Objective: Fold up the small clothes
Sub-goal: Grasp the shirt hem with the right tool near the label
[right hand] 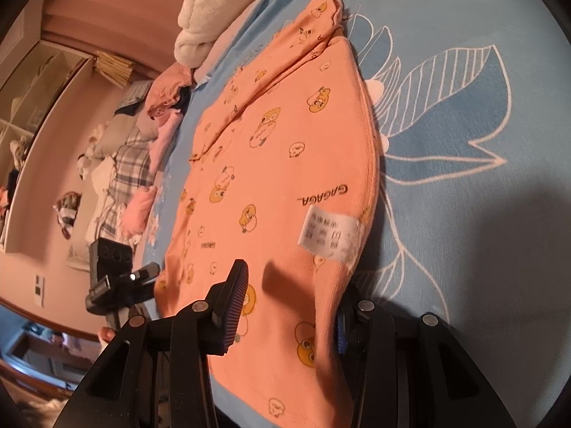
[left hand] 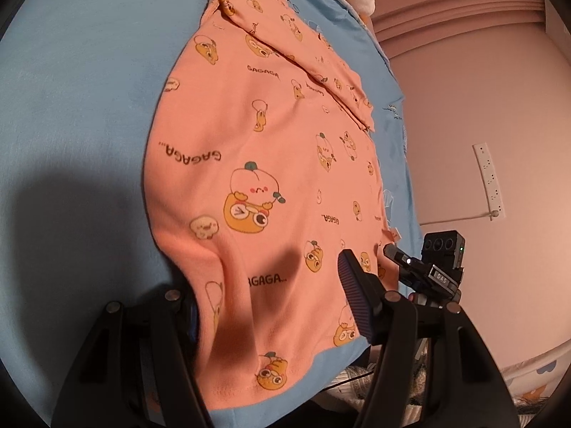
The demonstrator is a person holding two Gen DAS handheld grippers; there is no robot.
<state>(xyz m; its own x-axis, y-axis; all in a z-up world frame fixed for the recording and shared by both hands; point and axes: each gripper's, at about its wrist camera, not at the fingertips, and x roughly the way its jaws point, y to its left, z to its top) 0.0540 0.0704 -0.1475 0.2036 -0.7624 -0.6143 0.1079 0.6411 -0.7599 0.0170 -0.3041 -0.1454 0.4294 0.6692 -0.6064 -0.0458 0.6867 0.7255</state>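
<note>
An orange cartoon-print shirt (left hand: 271, 164) lies on the blue bedsheet (left hand: 78, 82). The left gripper (left hand: 264, 306) and right gripper (right hand: 289, 306) each straddle its near hem, apparently pinching bunched fabric, though pad contact is hard to confirm.

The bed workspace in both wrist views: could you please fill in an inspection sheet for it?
Surface: blue bedsheet with a white leaf print.
Job's things: orange shirt with a cartoon print, spread flat, sleeve folded across the far part; white care label facing up.
Clutter: cream towel and a heap of clothes beyond the bed's edge.
Grippers: left gripper and right gripper each straddle the shirt's near edge; whether they pinch it is unclear.
Cables: white cord running from a power strip on the wall.
Surroundings: pink walls, open shelving.
</note>
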